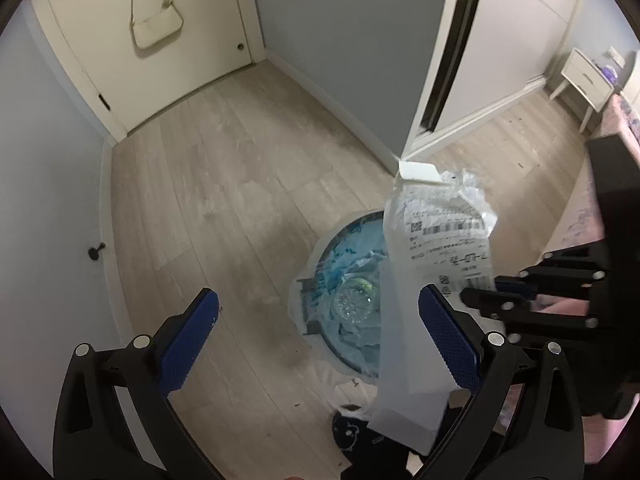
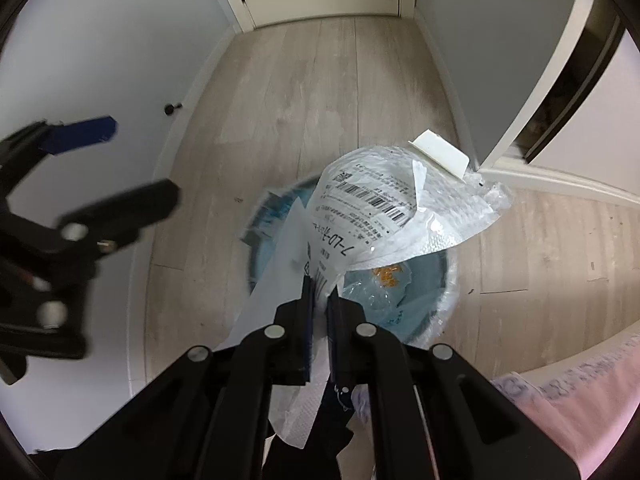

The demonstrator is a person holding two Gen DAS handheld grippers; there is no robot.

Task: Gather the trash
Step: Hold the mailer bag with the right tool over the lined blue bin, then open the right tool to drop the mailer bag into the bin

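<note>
In the left wrist view, a cream handbag (image 1: 157, 28) is seen hung on a pale door (image 1: 120, 60) at the upper left, and a small dark doorstop (image 1: 96, 250) is fixed low on the wall at the left edge. The left gripper (image 1: 319, 330) is shown across the bottom with its blue pads (image 1: 188, 344) spread wide and nothing pressed between them. Right of centre, a round trash bin (image 1: 344, 280) with a blue liner is set on the wood floor (image 1: 224, 184); its right half is hidden behind a crumpled plastic mailer (image 1: 444, 232). The mailer is hung over the bin, with its long axis run from a white card edge at the top down to a pale strip at the lower centre; its printed label is too small to be read. At the right edge the right gripper (image 1: 480, 300) is cut off by the frame, and a nightstand (image 1: 580, 74) is blurred at the upper right. In the right wrist view, the left gripper (image 2: 132, 160) is smeared by motion at the left. At lower centre the right gripper (image 2: 319, 292) is seen clamped narrowly on the mailer (image 2: 384, 216), whose bulk is fanned up and to the right over the bin (image 2: 440, 288). The bin's contents are hard to make out. Pink fabric (image 2: 580, 392) is cut off at the lower right.
</note>
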